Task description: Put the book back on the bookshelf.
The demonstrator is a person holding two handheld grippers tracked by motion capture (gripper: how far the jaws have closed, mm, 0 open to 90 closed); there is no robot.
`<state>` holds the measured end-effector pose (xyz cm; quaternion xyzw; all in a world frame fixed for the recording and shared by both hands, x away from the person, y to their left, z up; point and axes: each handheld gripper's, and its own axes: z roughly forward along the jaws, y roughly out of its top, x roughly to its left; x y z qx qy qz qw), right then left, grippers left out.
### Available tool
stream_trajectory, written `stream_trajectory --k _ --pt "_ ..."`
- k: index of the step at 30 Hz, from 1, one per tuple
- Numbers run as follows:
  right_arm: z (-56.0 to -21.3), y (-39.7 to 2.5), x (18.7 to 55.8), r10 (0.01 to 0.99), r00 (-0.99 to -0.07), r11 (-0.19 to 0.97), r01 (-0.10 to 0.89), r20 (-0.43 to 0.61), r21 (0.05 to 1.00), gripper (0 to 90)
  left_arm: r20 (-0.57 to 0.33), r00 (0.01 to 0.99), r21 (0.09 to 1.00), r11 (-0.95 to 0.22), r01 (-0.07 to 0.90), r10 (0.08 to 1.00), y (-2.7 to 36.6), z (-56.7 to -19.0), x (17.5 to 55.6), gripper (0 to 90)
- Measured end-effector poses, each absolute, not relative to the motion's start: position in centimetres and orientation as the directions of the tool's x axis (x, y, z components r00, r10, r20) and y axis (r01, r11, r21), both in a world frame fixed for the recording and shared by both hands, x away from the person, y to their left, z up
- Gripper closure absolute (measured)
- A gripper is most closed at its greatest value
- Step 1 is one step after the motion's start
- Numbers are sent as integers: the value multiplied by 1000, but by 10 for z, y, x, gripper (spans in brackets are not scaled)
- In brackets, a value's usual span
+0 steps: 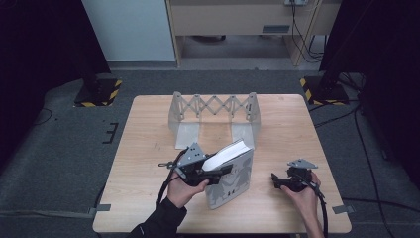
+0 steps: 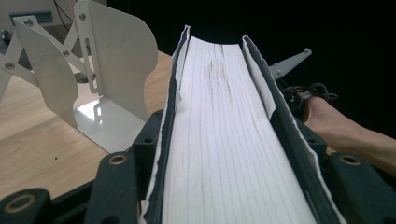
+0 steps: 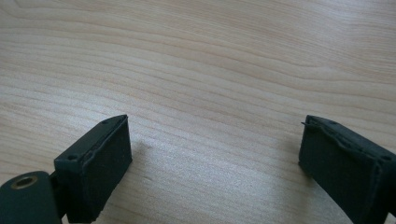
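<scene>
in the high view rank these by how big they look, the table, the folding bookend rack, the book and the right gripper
1. Table, largest.
2. Folding bookend rack.
3. Book, gripped by the left gripper; tilted, so its look is foreshortened.
4. Right gripper, smallest.

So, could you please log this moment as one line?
left gripper: shut on book | right gripper: open, empty, over table | book: tilted, lower edge near table | rack: empty, behind book

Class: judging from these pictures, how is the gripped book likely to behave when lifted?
The book looks thick, so probably heavy for its size. Its covers seem soft and bowed, so possibly floppy. The left gripper clamps one edge, so it may sag or tilt.
</scene>
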<state>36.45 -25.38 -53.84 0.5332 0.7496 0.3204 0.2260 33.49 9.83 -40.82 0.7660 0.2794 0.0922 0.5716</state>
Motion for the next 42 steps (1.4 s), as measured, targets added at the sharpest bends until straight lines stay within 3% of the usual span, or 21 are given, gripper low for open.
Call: stream_trajectory --k 13,26,42 --pt "-538 -254 365 944 -330 227 655 3 721 95 -117 833 897 -302 322 541 91 -390 339 415" --pt "-539 -253 365 944 -330 226 656 4 720 91 -181 841 872 -313 377 509 92 -383 343 464" --pt "-538 -254 365 943 -334 230 655 2 719 87 -95 841 868 -369 333 533 80 -383 348 428"
